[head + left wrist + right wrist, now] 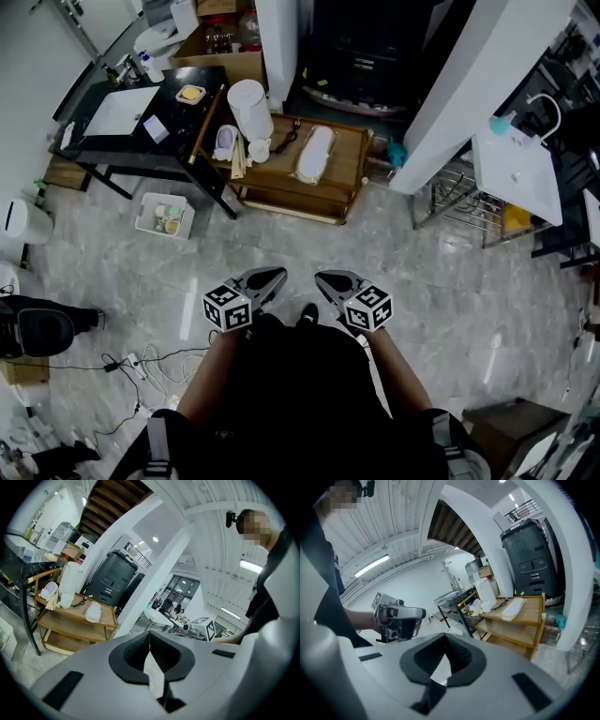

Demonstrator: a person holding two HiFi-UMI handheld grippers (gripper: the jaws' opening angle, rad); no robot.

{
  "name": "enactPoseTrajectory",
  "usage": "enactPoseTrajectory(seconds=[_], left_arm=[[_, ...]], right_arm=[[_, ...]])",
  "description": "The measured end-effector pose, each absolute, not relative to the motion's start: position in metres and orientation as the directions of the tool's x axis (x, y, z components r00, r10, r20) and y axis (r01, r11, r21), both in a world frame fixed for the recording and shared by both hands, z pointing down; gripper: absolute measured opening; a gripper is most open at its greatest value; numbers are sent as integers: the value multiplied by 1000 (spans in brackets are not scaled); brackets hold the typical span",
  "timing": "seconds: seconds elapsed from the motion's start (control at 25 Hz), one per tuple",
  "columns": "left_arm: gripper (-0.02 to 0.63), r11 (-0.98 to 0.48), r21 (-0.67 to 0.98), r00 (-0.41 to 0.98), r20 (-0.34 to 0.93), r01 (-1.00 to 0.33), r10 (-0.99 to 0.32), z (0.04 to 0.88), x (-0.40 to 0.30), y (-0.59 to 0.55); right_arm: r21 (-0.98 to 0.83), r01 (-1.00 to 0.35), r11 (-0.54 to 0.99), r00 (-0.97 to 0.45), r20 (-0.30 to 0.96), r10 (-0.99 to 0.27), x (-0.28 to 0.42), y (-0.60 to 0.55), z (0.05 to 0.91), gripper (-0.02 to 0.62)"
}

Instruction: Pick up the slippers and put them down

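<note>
Closest to each lens, the left gripper (149, 635) and the right gripper (444, 638) both have their dark ribbed jaws pressed together tip to tip, with nothing caught between them. Seen from the head view, the two grippers are held side by side in front of the person's waist. Their tips angle toward one another above the grey marble floor (450, 281), close but not touching.

Straight ahead across bare floor, well apart from both grippers, a white slipper (314, 152) lies flat on the top shelf of the wooden cart (349, 155). In the left gripper view it sits beyond the jaws and to their left; in the right gripper view it sits beyond them and to their right.

At the cart's left end, a second pale slipper-like shape (226, 141) rests just beside a white cylinder (250, 109) and a small white cup (260, 149).

Left of the cart stands a black table (178, 117), with a white basket (165, 215) on the floor by its legs.
</note>
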State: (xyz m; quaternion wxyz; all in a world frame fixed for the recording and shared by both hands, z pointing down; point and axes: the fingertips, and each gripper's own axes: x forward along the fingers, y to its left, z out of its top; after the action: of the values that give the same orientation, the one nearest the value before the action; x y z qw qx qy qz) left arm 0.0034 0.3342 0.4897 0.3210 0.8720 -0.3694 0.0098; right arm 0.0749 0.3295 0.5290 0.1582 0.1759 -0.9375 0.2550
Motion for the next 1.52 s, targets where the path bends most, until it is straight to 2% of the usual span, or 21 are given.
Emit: enactPoseTrajectory(seconds=[0.24, 0.76, 1.52], left_arm=[[12, -539, 546, 741, 260, -642, -619, 490, 19, 323], [12, -541, 575, 761, 248, -614, -600, 502, 2, 289], [12, -631, 608, 872, 263, -482, -413, 520, -43, 165]], right_arm=[[-436, -413, 800, -890, 380, -253, 84, 315, 532, 8], [-443, -432, 786, -877, 408, -252, 66, 287, 543, 8], [-437, -559, 705, -811, 467, -353, 7, 187, 552, 8]])
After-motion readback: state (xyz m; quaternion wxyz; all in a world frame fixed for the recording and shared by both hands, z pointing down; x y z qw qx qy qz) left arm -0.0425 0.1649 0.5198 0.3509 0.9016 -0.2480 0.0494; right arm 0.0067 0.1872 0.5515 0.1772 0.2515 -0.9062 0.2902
